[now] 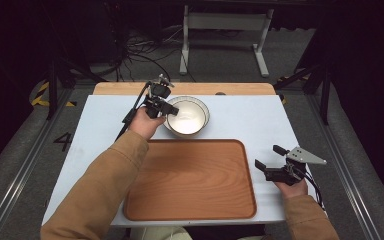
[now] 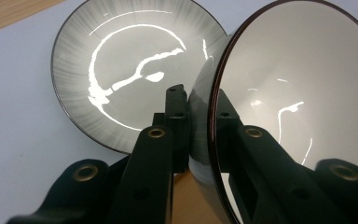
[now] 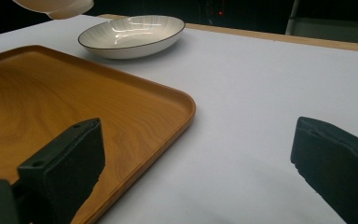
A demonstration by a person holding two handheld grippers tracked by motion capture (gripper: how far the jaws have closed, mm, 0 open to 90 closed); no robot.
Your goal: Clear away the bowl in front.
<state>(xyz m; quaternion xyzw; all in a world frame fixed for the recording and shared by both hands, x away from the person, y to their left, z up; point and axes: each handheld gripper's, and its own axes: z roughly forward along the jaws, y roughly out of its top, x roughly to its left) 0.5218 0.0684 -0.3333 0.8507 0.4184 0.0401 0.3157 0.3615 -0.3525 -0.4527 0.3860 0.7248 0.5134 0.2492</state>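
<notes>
Your sleeves come up from the bottom of the high view, and between them lies the wooden tray [image 1: 192, 180], bare, set close to your side of the white table [image 1: 260, 120], likely as the place where the dishes are to go. Beyond its far edge sits the plate [image 1: 192, 122], pale with a dark rim line and fine grey streaks; the right gripper view shows it resting flat on the table just past the tray's corner.

Your left gripper [image 1: 162, 106] is pinching the rim of a second dish, the bowl [image 2: 298, 84], one jaw on the outer wall and the other inside. You hold it by the edge because nothing else on a smooth round dish offers a grip. The bowl is tilted up on that pinch and hangs in the air above the plate, just beside its near rim; the right gripper view catches the bowl's underside at the top left, clear of the table.

Your right gripper [image 1: 275, 162] rests low at the tray's right side, jaws spread wide with nothing between them, apart from both dishes. Kept there, it stays out of the way while being near enough to steady the tray.
</notes>
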